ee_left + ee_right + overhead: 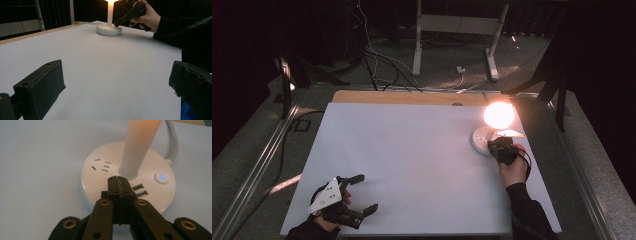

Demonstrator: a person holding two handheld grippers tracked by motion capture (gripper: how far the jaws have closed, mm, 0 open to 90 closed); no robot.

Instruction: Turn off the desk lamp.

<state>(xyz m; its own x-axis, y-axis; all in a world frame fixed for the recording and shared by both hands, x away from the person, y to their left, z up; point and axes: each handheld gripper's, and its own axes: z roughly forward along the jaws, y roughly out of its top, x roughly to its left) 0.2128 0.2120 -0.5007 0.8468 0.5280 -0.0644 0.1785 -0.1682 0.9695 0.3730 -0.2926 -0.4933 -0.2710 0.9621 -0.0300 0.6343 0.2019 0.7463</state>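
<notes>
Lit lamp (498, 116), no legible txt, right claw (117, 178) closed over base (100, 177)

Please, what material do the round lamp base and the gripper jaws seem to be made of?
Lamp base: likely glossy white moulded plastic; it is smooth, with soft reflections, cut-in sockets and a lit power button.
Right gripper jaws: probably matte black plastic, dull and slightly grainy, with brass-coloured rings at the pivots. The left gripper jaws look the same matte black.
</notes>
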